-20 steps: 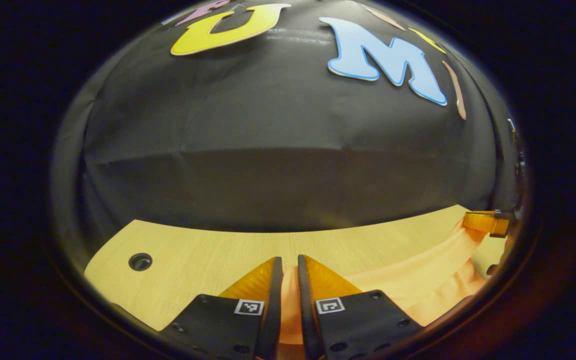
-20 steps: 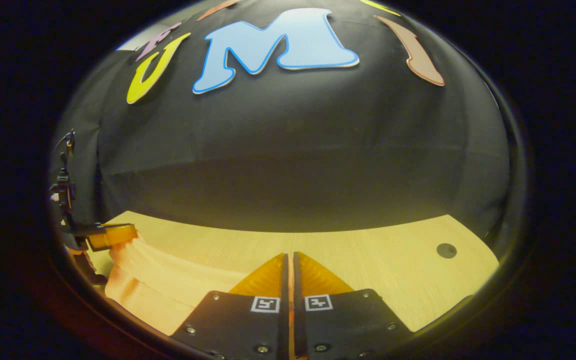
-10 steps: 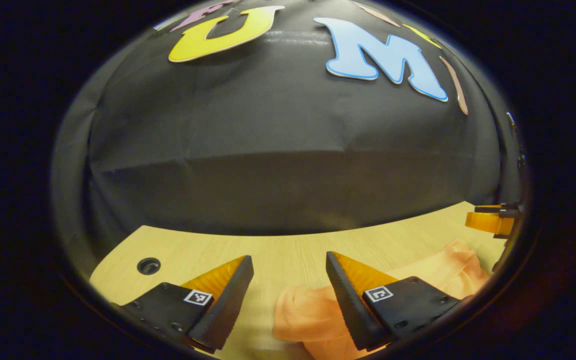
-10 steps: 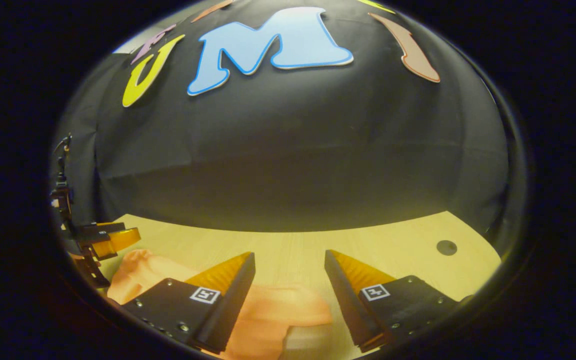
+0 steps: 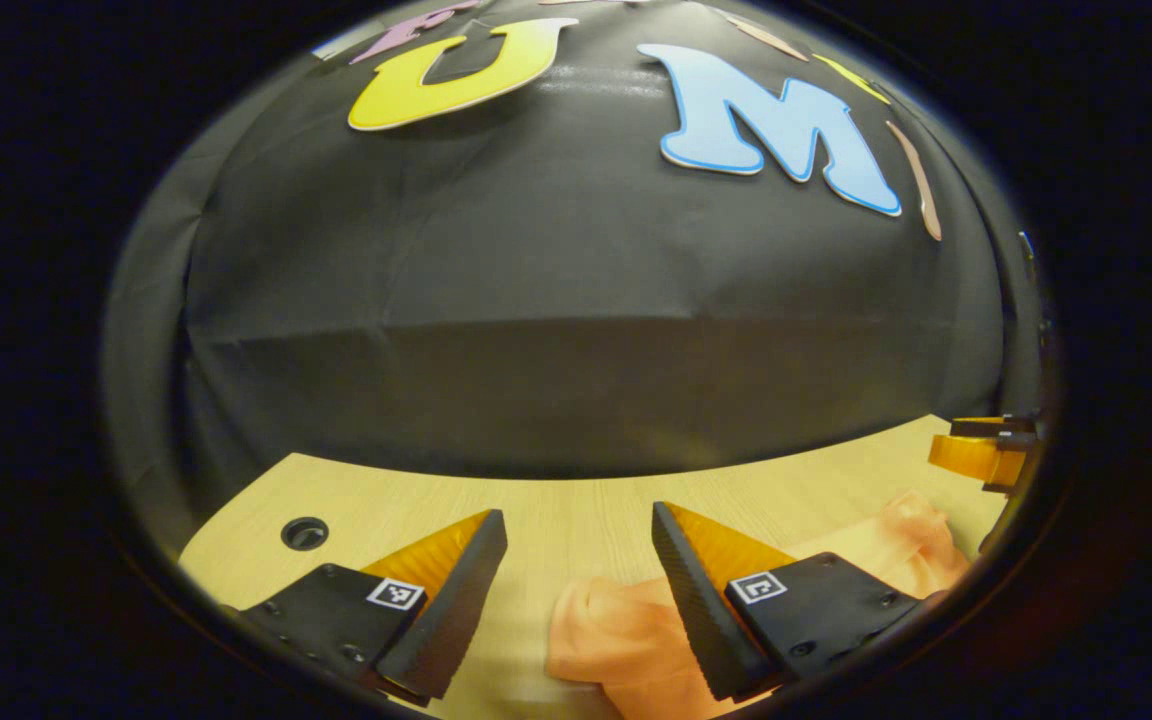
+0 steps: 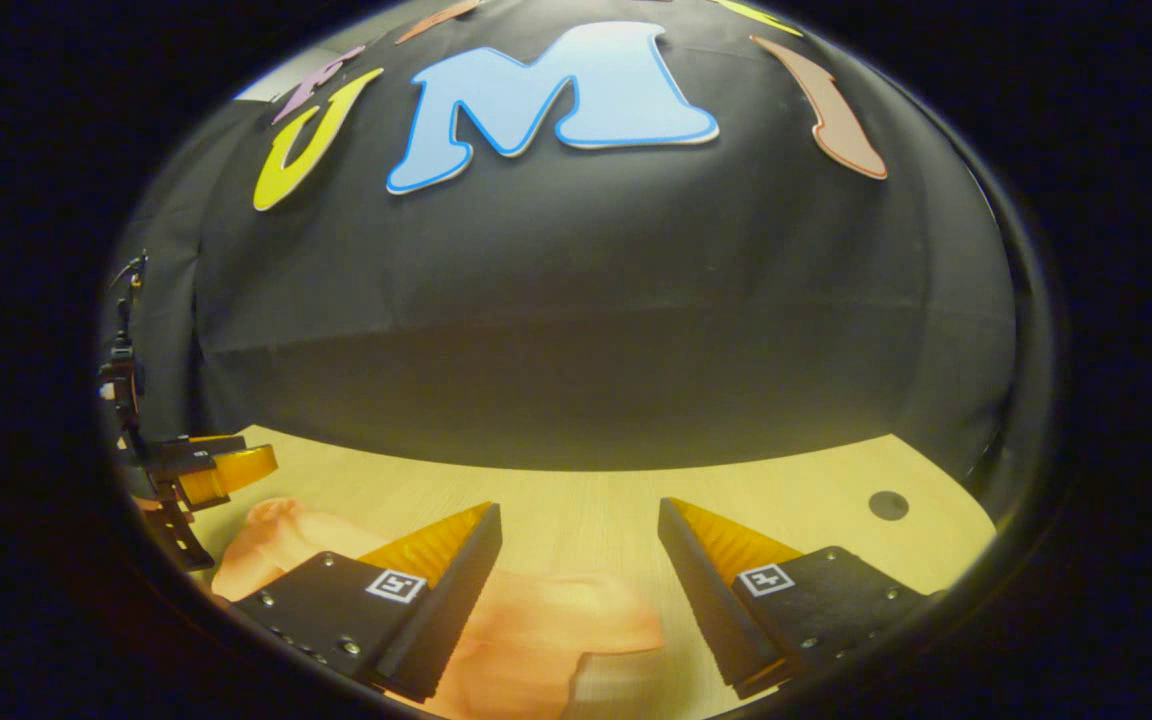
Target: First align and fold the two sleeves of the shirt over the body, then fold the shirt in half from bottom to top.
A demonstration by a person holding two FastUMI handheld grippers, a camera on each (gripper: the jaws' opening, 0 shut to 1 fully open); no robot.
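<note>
Loosely rumpled peach shirt (image 5: 616,640) on table (image 5: 556,510)

1 shirt (image 5: 626,630), 1 table (image 5: 556,500), 2 claws: left claw (image 5: 576,522), right claw (image 6: 576,515).

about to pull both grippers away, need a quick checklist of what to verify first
1. Left gripper open, nothing between its fingers: ok.
2. Right gripper open, nothing pinched: ok.
3. Shirt lying on the table, not hanging from either gripper: ok.
4. Shirt's far edge flat: not ok, it looks bunched.
5. Sleeves folded over the body: cannot tell.
6. Bottom-to-top fold neat: cannot tell.
</note>
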